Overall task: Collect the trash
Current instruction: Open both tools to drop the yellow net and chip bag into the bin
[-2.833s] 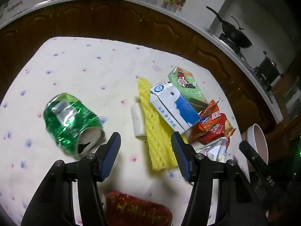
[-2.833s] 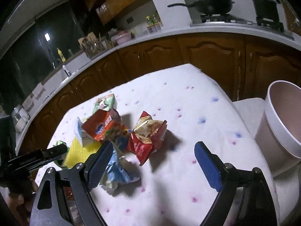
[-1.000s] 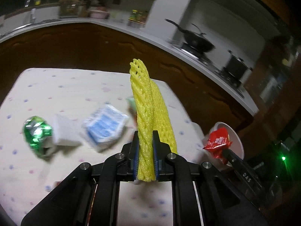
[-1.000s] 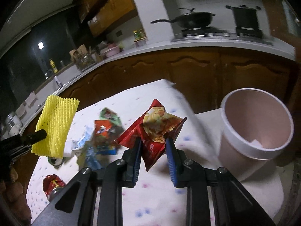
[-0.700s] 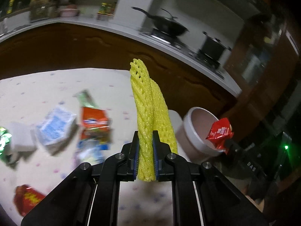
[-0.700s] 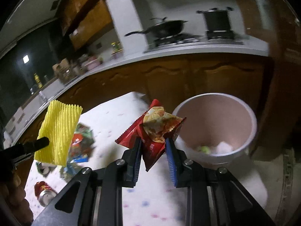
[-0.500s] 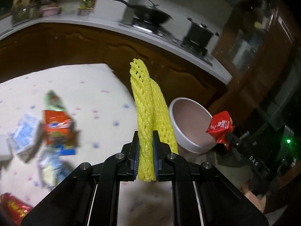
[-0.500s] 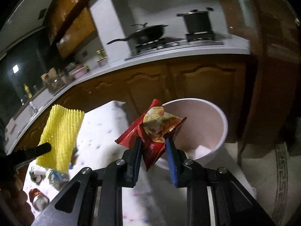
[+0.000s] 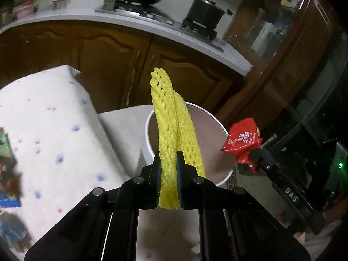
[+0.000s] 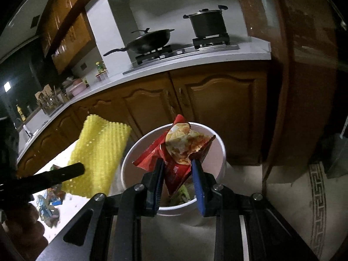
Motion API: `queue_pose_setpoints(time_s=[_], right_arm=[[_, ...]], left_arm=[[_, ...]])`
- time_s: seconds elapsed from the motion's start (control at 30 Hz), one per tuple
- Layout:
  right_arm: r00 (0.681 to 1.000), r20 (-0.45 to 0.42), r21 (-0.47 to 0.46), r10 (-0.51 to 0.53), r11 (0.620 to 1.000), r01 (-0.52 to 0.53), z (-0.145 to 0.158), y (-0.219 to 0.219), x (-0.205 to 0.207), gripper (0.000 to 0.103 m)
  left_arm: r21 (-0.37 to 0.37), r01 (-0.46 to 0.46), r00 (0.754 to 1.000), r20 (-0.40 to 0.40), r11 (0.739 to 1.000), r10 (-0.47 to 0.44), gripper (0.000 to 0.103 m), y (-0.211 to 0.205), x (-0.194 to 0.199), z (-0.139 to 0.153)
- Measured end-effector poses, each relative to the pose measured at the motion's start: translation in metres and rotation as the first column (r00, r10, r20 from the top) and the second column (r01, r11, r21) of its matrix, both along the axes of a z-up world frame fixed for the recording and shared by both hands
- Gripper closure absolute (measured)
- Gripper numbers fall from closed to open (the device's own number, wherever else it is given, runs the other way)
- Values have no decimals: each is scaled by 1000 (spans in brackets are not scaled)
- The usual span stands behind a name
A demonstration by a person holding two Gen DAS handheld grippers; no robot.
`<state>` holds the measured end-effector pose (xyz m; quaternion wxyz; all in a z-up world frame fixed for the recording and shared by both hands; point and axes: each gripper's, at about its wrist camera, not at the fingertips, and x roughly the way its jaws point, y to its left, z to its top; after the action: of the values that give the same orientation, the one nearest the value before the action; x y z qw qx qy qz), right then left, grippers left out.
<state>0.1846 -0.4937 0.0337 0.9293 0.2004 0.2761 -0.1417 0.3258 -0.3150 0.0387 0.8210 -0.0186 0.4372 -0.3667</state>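
Observation:
My left gripper (image 9: 169, 174) is shut on a yellow foam net (image 9: 171, 130) that stands up between the pads, held over the near rim of the white bin (image 9: 150, 128). The net also shows in the right wrist view (image 10: 97, 158). My right gripper (image 10: 177, 174) is shut on a red snack bag (image 10: 180, 148) and holds it above the bin's opening (image 10: 220, 143). The bag also shows in the left wrist view (image 9: 241, 143), at the bin's right side. Some trash lies at the bin's bottom.
The table with its dotted white cloth (image 9: 50, 119) lies left of the bin, with several wrappers (image 9: 8, 174) at its left edge. Brown cabinets (image 10: 217, 108) and a counter with a wok (image 10: 150, 41) and a pot (image 10: 206, 24) stand behind.
Both grippers picked up their items from the table and swung right to the bin. The right gripper's jaws now stand a little wider around the bag than half a second ago.

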Motion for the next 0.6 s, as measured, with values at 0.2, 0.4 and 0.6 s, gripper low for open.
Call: queue_pose_setpoints(time_s=[0.2,0.4,0.6], right_arm=[[1000,-26,8,0,1000,0,-9,-15,10,77],[999,-47,24,-4,1000,5,-17,-24,19,74],[998,-55,64,22,998,-18,-24,-28,24,68]], left_arm=[[27,18,999,-32,999,-17,92,-28,17,-13],[35,31,997,-72,999,-29,92,-41,22,-29],[68,31,997,-72,997,-26,73,-45,19,-36]])
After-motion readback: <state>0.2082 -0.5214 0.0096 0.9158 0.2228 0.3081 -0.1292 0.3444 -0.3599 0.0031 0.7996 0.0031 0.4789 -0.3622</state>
